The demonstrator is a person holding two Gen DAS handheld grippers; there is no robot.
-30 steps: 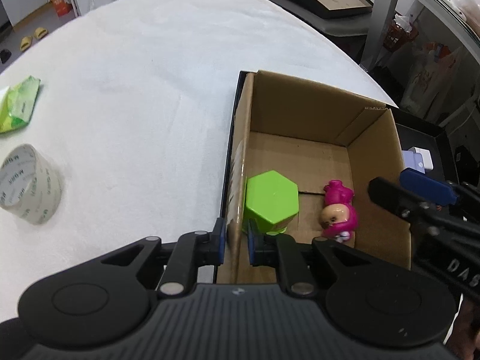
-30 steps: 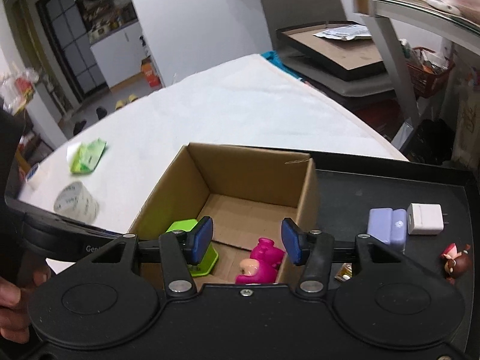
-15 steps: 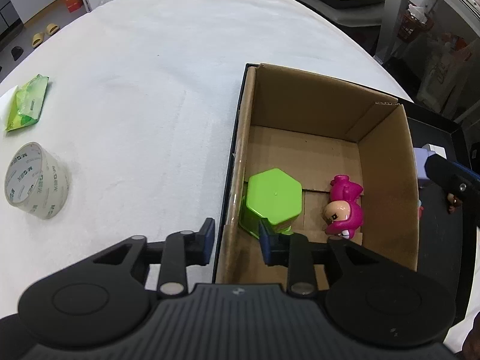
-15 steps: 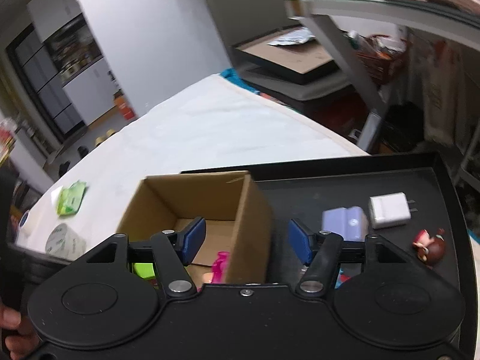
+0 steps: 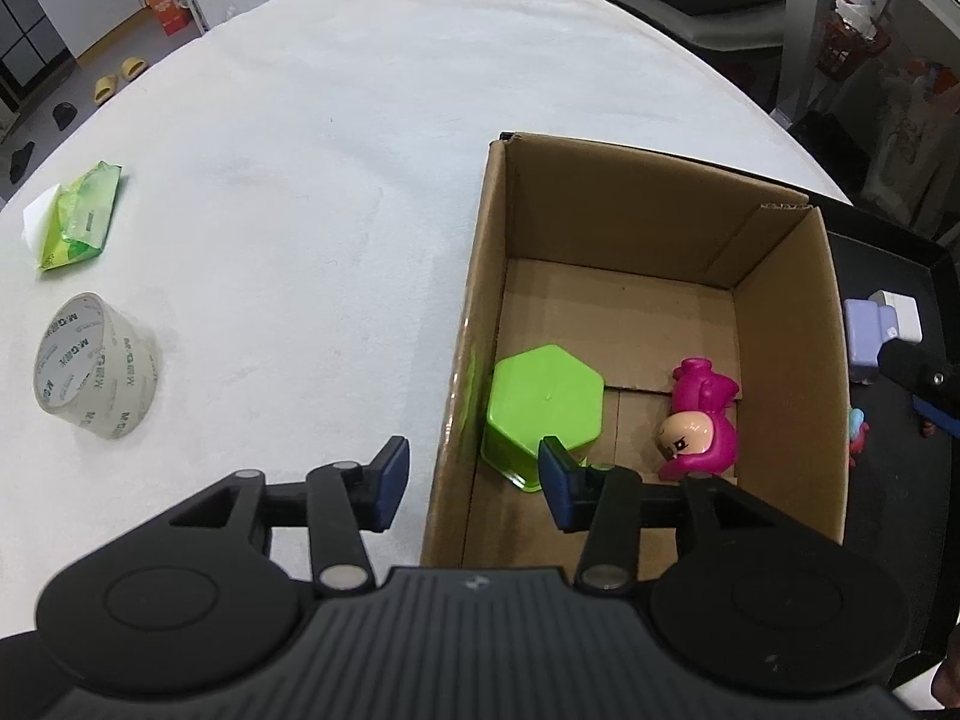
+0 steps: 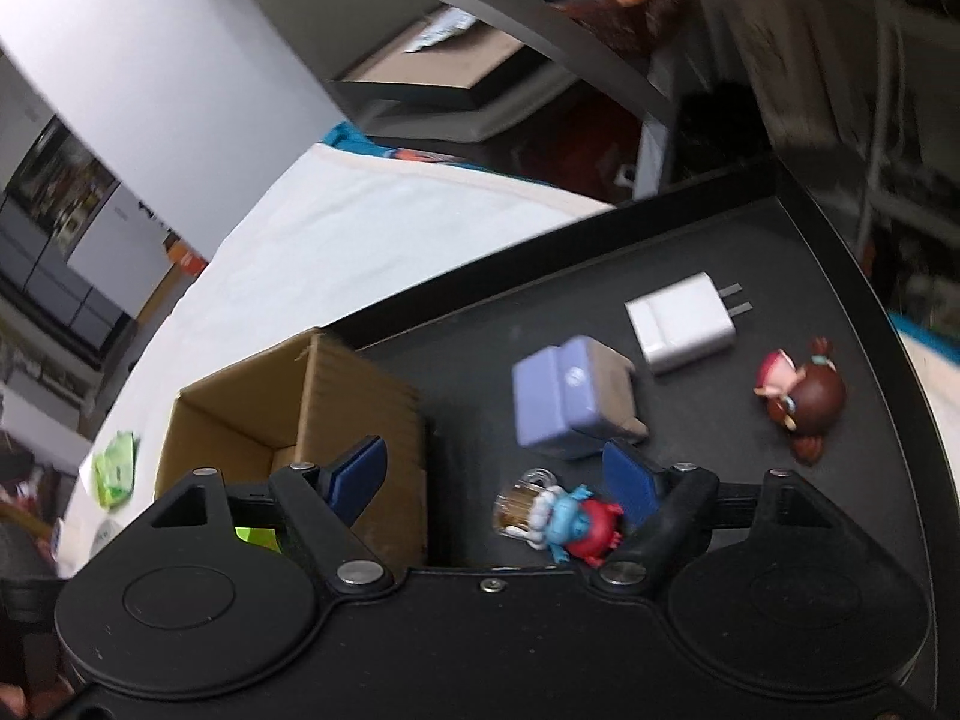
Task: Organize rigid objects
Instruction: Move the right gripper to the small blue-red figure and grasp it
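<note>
A: What do the grippers hold?
B: Nothing. The left gripper (image 5: 474,483) gapes wide astride the box (image 5: 780,324) wall; the right gripper (image 6: 501,480) spreads wide over the tray (image 6: 798,228), beside the box.
A: Inside the box?
B: Two things: one green hexagon (image 5: 543,414), one pink doll (image 5: 699,420).
A: Right of the box?
B: Four: one blue-red figure (image 6: 579,519), one purple block (image 6: 564,396), one charger (image 6: 681,324), one brown-haired doll (image 6: 804,396).
A: Left of it?
B: One tape roll (image 5: 96,366), one green packet (image 5: 78,216).
</note>
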